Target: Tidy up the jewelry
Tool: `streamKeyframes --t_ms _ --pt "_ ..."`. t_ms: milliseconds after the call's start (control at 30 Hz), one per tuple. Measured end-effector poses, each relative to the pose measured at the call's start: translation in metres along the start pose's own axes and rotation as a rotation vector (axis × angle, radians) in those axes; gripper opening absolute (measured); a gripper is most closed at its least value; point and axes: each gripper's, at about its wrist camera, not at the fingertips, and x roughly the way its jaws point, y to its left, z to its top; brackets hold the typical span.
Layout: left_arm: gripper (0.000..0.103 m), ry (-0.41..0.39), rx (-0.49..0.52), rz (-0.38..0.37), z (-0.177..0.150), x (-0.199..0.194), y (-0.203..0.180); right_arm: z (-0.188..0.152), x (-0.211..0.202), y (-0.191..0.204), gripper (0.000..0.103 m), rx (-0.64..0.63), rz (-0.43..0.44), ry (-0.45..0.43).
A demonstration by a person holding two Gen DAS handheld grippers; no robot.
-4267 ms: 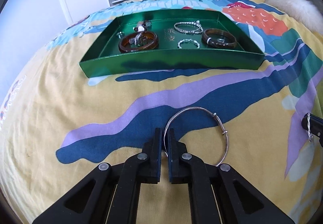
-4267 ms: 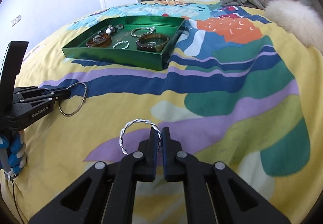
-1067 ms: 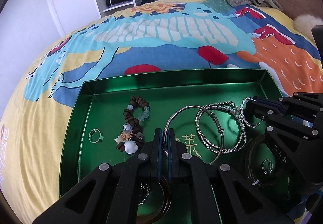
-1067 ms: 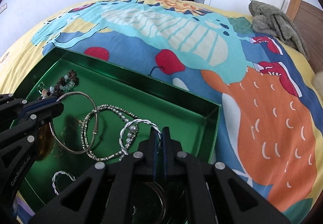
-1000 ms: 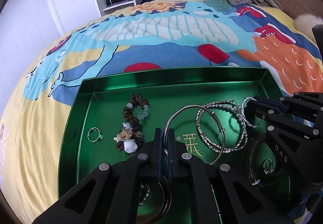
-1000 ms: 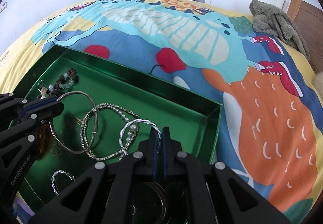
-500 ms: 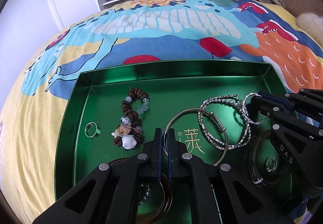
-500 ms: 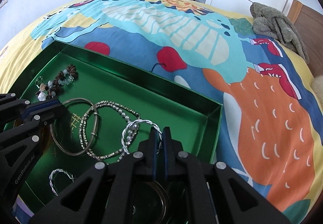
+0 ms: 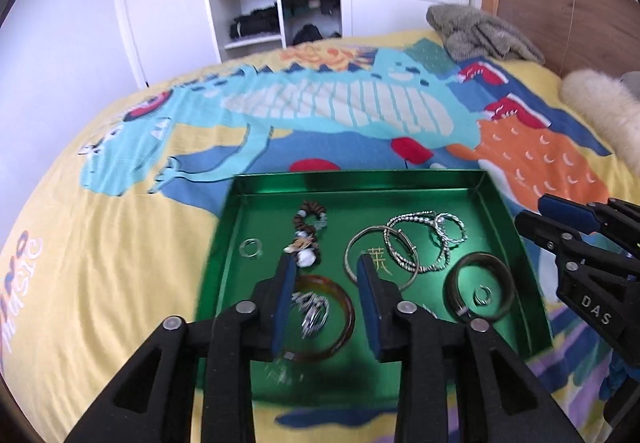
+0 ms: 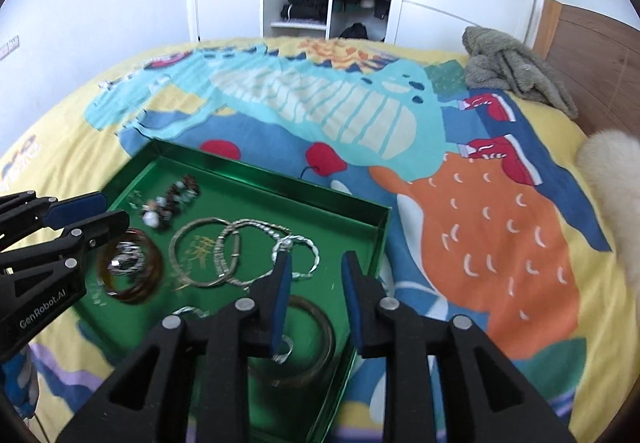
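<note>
A green tray (image 9: 360, 179) (image 10: 260, 173) lies on the bed and holds the jewelry. The thin silver bangle (image 9: 352, 243) (image 10: 180, 239) lies in the tray's middle. The twisted silver ring bracelet (image 9: 454, 229) (image 10: 314, 249) lies beside a beaded silver bracelet (image 9: 400, 255) (image 10: 228, 247). My left gripper (image 9: 326, 279) is open and empty above the tray's near half. My right gripper (image 10: 316, 271) is open and empty above the tray's right side.
Also in the tray are an amber bangle (image 9: 340, 327) (image 10: 154, 271), a dark bangle (image 9: 496, 267) (image 10: 320, 323), a brown bead string (image 9: 308, 215) and a small ring (image 9: 251, 248). A grey towel (image 9: 476, 31) and a furry cushion (image 9: 600, 103) lie at the bed's far right.
Both grippers have opened and pulled back and up from the tray. The thin bangle and the twisted bracelet were let go and now lie in the tray.
</note>
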Motion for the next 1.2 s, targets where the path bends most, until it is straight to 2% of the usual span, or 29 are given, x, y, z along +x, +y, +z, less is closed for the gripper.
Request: streamKeyframes --t_ms 33,167,233,267,400,633,867,1200 --pt "0.043 -0.023 -0.004 0.013 -0.005 -0.016 0.002 -0.003 -0.013 0.002 0.029 0.008 0.006 -0.018" --pt "0.053 -0.087 -0.016 0.045 -0.026 -0.072 0.008 -0.020 -0.071 0.015 0.034 0.022 0.023 -0.085" --pt "0.063 -0.117 -0.029 0.056 -0.037 -0.101 0.013 -0.031 -0.101 0.023 0.037 0.027 0.031 -0.115" --pt "0.063 -0.133 -0.034 0.058 -0.043 -0.117 0.015 -0.036 -0.114 0.028 0.039 0.028 0.032 -0.126" --pt "0.077 -0.193 -0.046 0.078 -0.068 -0.171 0.023 -0.060 -0.169 0.048 0.041 0.026 0.043 -0.170" --pt "0.091 -0.264 -0.059 0.104 -0.118 -0.256 0.034 -0.105 -0.249 0.082 0.046 0.005 0.047 -0.227" --pt "0.097 -0.313 -0.066 0.128 -0.158 -0.318 0.039 -0.144 -0.310 0.107 0.049 -0.029 0.027 -0.266" --pt "0.103 -0.377 -0.060 0.153 -0.195 -0.371 0.043 -0.182 -0.368 0.120 0.052 -0.023 -0.001 -0.305"
